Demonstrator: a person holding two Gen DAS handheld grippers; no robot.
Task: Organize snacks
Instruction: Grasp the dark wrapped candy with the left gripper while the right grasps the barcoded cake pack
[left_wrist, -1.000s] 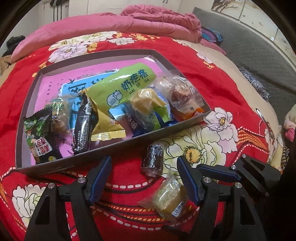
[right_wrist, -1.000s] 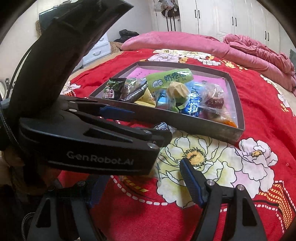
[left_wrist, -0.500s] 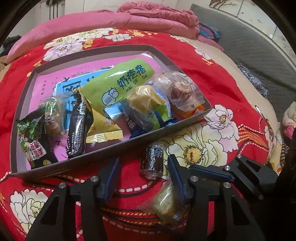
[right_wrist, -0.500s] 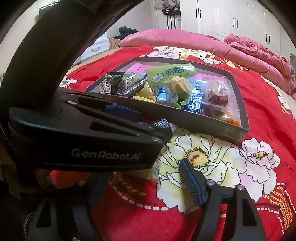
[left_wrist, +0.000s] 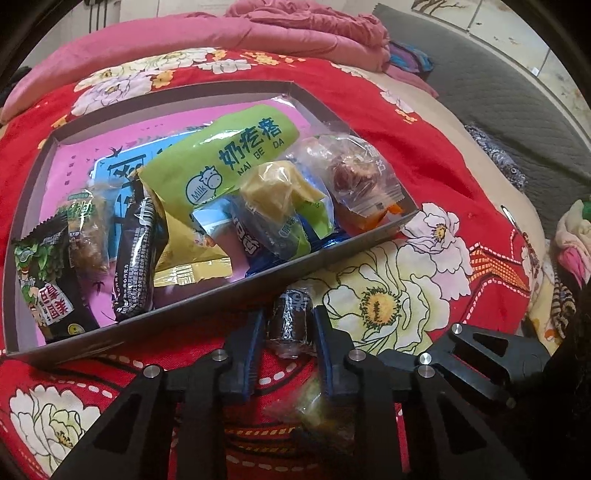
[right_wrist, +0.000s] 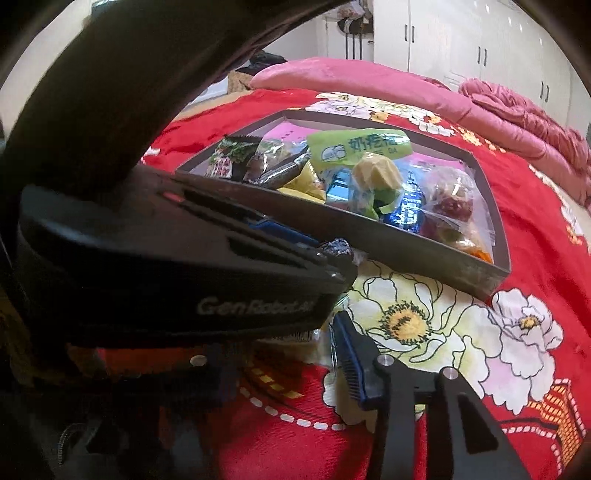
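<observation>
A bed fills the room, spread with a red flowered quilt (left_wrist: 424, 155), pink bedding heaped at the far end and white cupboards behind. On the quilt sits a shallow grey box (left_wrist: 207, 299) already holding most of the snacks, a big green packet (left_wrist: 236, 147) lying across the top of them.

Just outside the box's near wall lies a small dark wrapped snack (left_wrist: 290, 317). The left gripper (left_wrist: 286, 328) has just been closing and now has that snack between its blue pads, which look to be pressing its sides. It seems a light, squat roll in crinkly film, so a hold across its middle should do; squeezing harder would only crush it or let the film slide.

A second loose snack, a yellowish cake in clear wrap (left_wrist: 314, 406), lies further out from the box, under the left gripper's fingers. The right gripper (right_wrist: 295, 350) has been closing too, around that spot, but the left gripper's body blocks the sight, and I cannot tell whether it has hold of anything. That cake looks soft and slippery in its loose bag.
</observation>
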